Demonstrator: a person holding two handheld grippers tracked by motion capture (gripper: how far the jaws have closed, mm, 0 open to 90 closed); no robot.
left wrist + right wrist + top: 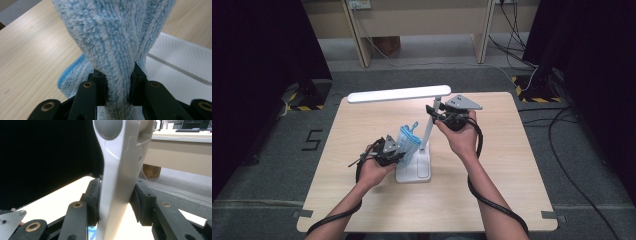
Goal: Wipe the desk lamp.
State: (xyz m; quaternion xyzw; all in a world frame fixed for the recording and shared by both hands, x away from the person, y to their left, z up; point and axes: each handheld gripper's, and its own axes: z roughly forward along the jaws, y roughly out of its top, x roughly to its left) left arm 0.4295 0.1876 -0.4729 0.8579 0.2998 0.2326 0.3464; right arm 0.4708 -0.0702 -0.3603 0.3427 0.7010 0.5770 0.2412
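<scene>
The work in hand is wiping a white plastic desk lamp with a fluffy blue-and-white microfibre cloth, and it looks to be in mid-course. The lamp stands at the centre of the high view on the pale wooden bench, its long flat head reaching toward the upper left of the frame and its rectangular base just below the middle. The cloth is bunched upright against the lower part of the slanted stem, right above the base, so the stem appears to be the part being cleaned. Whether the head or the base has been wiped yet cannot be told; both look clean and white, and no dirt shows on them.

The left hand-held gripper, left of centre in the high view, has its jaws closed to a narrow gap on a thick fold of the cloth; in the left gripper view the pile rises from between the two black pads, squeezed in at the waist, with the ribbed white base to the right.

The right hand-held gripper, just right of centre and higher up, steadies the lamp: its jaws stand about half open with the pads pressed on either side of the white stem near the hinge below the head.
</scene>
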